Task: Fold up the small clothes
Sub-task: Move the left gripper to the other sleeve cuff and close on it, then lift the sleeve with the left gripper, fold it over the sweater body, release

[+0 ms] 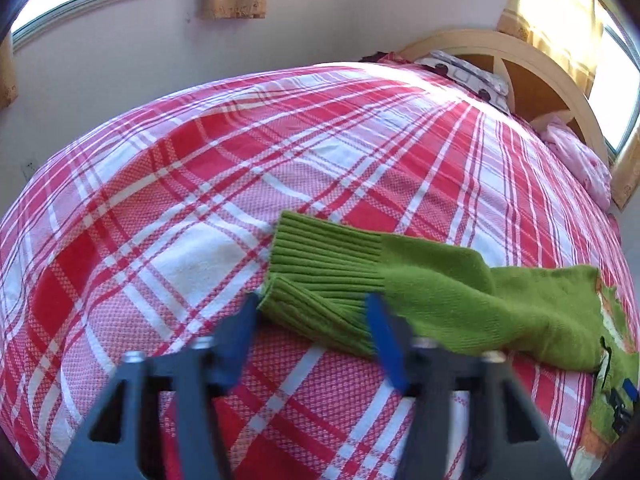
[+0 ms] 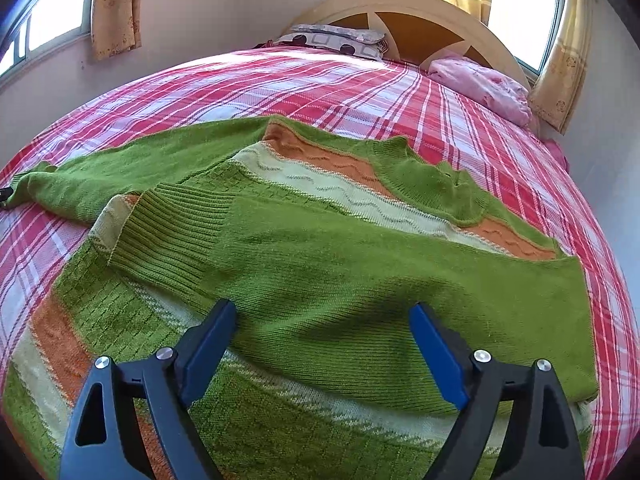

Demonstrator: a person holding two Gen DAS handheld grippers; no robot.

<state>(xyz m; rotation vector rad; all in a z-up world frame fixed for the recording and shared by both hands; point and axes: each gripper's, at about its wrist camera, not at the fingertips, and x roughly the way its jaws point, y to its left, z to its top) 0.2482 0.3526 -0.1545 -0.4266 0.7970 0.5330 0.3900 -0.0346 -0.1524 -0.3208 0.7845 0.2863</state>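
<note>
One sleeve (image 2: 248, 240) lies folded across my sweater (image 2: 340, 184); the other, its cuff (image 1: 320, 276) at 12 o'clock between my left gripper's (image 1: 314, 312) open jaws, remains. My right gripper (image 2: 324, 320) gapes empty.

Sweater (image 2: 320, 248) lies on the bedspread (image 2: 280, 80) (one sleeve (image 2: 240, 236) folded across it); pillows (image 2: 336, 38) behind.

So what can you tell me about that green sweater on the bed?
The green sweater is a knitted one with orange and cream wavy stripes across the chest and ribbed cuffs. It lies spread on the red plaid bedspread, neck towards the headboard. One sleeve is folded across the body; the other sleeve stretches out sideways, its cuff lying between the left tongs.
</note>
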